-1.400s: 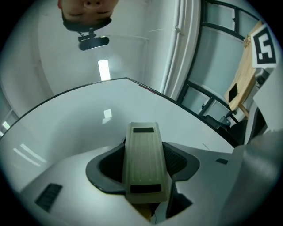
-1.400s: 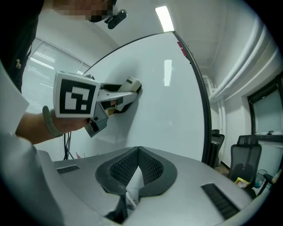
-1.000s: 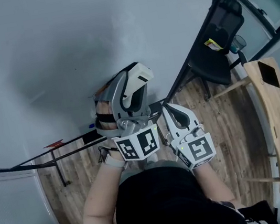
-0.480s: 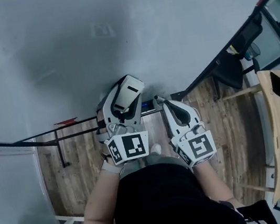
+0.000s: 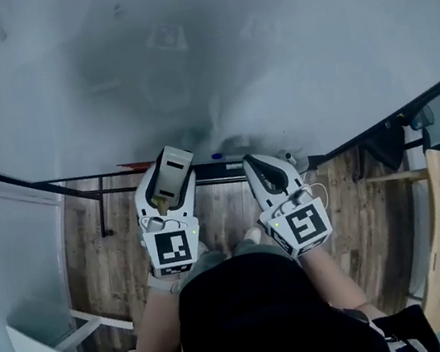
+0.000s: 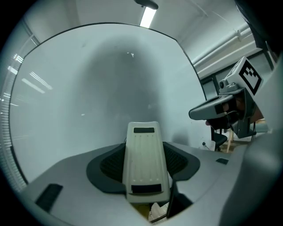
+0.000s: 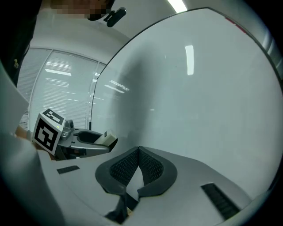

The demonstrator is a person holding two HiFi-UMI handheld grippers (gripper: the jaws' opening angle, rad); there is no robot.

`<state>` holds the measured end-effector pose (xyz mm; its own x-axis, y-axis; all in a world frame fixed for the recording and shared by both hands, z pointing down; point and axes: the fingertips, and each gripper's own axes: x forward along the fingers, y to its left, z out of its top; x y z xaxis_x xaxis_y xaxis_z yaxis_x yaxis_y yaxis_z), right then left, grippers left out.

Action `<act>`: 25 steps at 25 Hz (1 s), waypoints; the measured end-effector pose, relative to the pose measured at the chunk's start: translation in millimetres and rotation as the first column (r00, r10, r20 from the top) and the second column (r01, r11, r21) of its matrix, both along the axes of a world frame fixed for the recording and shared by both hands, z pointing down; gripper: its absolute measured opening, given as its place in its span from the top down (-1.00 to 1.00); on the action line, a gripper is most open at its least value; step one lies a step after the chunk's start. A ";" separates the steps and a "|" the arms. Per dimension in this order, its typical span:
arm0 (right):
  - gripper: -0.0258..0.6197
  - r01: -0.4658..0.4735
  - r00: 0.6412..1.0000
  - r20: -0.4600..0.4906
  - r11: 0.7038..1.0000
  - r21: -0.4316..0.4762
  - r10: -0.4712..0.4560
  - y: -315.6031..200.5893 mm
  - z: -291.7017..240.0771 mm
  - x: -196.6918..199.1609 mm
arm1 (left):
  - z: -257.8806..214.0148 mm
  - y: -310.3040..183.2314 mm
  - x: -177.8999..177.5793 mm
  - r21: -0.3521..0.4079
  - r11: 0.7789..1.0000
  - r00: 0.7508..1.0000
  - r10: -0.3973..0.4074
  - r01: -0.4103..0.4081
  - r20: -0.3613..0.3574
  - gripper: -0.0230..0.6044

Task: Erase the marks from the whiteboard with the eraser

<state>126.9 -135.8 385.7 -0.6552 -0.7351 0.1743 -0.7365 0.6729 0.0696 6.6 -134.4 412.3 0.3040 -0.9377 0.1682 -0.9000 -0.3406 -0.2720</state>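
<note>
The left gripper (image 5: 168, 190) is clamped on a cream-coloured eraser (image 5: 172, 167), whose long plastic back stands up between the dark ribbed pads (image 6: 110, 164). The eraser's far end points at the whiteboard (image 5: 185, 68), close to its lower edge; whether it touches the surface cannot be told. The right gripper (image 5: 253, 165) is beside it, also near the whiteboard's lower edge, with its jaws brought together at the tips and nothing between them (only a thin gap shows further back). On the whiteboard above both grippers lies a grey smudged patch with a faint square outline (image 5: 166, 38). Below the whiteboard a wooden floor (image 5: 88, 235) shows.
</note>
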 end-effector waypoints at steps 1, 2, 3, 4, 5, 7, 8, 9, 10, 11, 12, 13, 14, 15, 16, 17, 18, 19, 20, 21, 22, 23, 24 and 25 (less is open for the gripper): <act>0.83 0.027 1.000 -0.006 1.000 -0.003 -0.027 -1.6 1.0 -11.2 | 1.6 3.2 -13.7 -0.005 1.000 1.000 -0.029 0.029 -0.011 0.09; 0.83 0.053 0.999 -0.012 0.999 -0.007 -0.053 -2.5 2.2 -22.8 | 2.9 6.5 -27.4 -0.010 0.998 0.998 -0.056 0.056 -0.023 0.09; 0.83 0.075 0.997 -0.017 0.997 -0.013 -0.075 -2.7 3.5 -35.1 | 4.2 10.1 -41.3 -0.016 0.997 0.996 -0.078 0.077 -0.035 0.09; 0.83 0.096 0.995 -0.022 0.995 -0.019 -0.096 -2.3 4.5 -48.2 | 5.7 14.0 -55.1 -0.025 0.995 0.994 -0.096 0.095 -0.047 0.09; 0.84 0.117 0.993 -0.024 0.993 -0.025 -0.117 -1.9 4.9 -61.8 | 7.5 17.8 -68.6 -0.037 0.993 0.992 -0.111 0.109 -0.057 0.09; 0.83 0.154 0.988 -0.024 0.987 -0.038 -0.155 -3.1 5.5 -85.5 | 11.3 23.0 -91.1 -0.058 0.989 0.988 -0.138 0.134 -0.070 0.09; 0.83 0.169 0.985 -0.024 0.985 -0.042 -0.170 -4.8 6.1 -94.5 | 13.1 24.0 -99.2 -0.064 0.988 0.986 -0.149 0.144 -0.078 0.09; 0.84 0.183 0.983 -0.023 0.982 -0.045 -0.185 -6.9 6.9 -102.1 | 14.5 24.2 -105.6 -0.067 0.986 0.984 -0.157 0.152 -0.087 0.09; 0.84 0.196 0.980 -0.023 0.979 -0.046 -0.198 -8.7 7.6 -108.4 | 15.3 24.0 -110.2 -0.068 0.985 0.982 -0.164 0.158 -0.096 0.09; 0.84 0.209 0.977 -0.023 0.977 -0.046 -0.210 -9.7 8.2 -113.1 | 15.6 24.0 -112.9 -0.067 0.984 0.980 -0.170 0.164 -0.104 0.09; 0.83 0.222 0.975 -0.024 0.974 -0.044 -0.223 -9.6 8.4 -116.3 | 15.5 24.4 -113.9 -0.064 0.984 0.978 -0.175 0.169 -0.110 0.09; 0.83 0.236 0.971 -0.027 0.971 -0.039 -0.237 -8.9 8.2 -118.9 | 14.9 25.4 -114.3 -0.060 0.983 0.977 -0.180 0.174 -0.115 0.09; 0.84 0.249 0.968 -0.031 0.968 -0.033 -0.250 -8.0 8.2 -121.1 | 14.1 26.7 -115.3 -0.057 0.982 0.975 -0.184 0.179 -0.120 0.09; 0.83 0.257 0.965 -0.034 0.966 -0.030 -0.258 -7.3 8.6 -123.2 | 13.5 28.1 -116.8 -0.056 0.982 0.974 -0.189 0.183 -0.125 0.09; 0.84 0.264 0.964 -0.035 0.964 -0.030 -0.265 -7.2 8.6 -125.5 | 13.2 29.0 -118.5 -0.056 0.981 0.973 -0.192 0.186 -0.128 0.09; 0.83 0.266 0.963 -0.033 0.963 -0.033 -0.267 -7.6 8.7 -127.7 | 13.1 29.1 -119.8 -0.057 0.981 0.973 -0.193 0.187 -0.129 0.09; 0.84 0.266 0.963 -0.032 0.963 -0.038 -0.267 -8.4 9.4 -129.2 | 13.3 28.7 -120.6 -0.058 0.981 0.973 -0.193 0.186 -0.129 0.09; 0.83 0.264 0.964 -0.032 0.964 -0.043 -0.265 -9.2 10.3 -130.1 | 13.8 28.0 -121.3 -0.060 0.981 0.973 -0.192 0.186 -0.129 0.09; 0.84 0.259 0.965 -0.037 0.965 -0.050 -0.261 -9.8 11.8 -130.1 | 14.5 27.6 -121.8 -0.064 0.981 0.973 -0.192 0.185 -0.130 0.09; 0.84 0.253 0.966 -0.044 0.966 -0.056 -0.255 -10.2 13.5 -129.4 | 15.4 27.5 -122.1 -0.069 0.980 0.972 -0.193 0.185 -0.131 0.09; 0.83 0.246 0.967 -0.052 0.967 -0.060 -0.250 -10.4 14.8 -128.5 | 15.9 27.6 -122.1 -0.073 0.980 0.972 -0.192 0.184 -0.134 0.09; 0.84 0.241 0.968 -0.061 0.969 -0.063 -0.245 -10.4 15.4 -127.8 | 15.9 27.8 -121.7 -0.075 0.980 0.972 -0.191 0.182 -0.135 0.09; 0.84 0.235 0.968 -0.069 0.970 -0.065 -0.240 -10.5 15.8 -127.3 | 15.6 28.1 -121.1 -0.075 0.981 0.973 -0.189 0.180 -0.135 0.09; 0.84 0.231 0.969 -0.074 0.971 -0.068 -0.236 -10.5 16.4 -126.7 | 15.3 28.3 -120.7 -0.075 0.981 0.973 -0.186 0.177 -0.135 0.09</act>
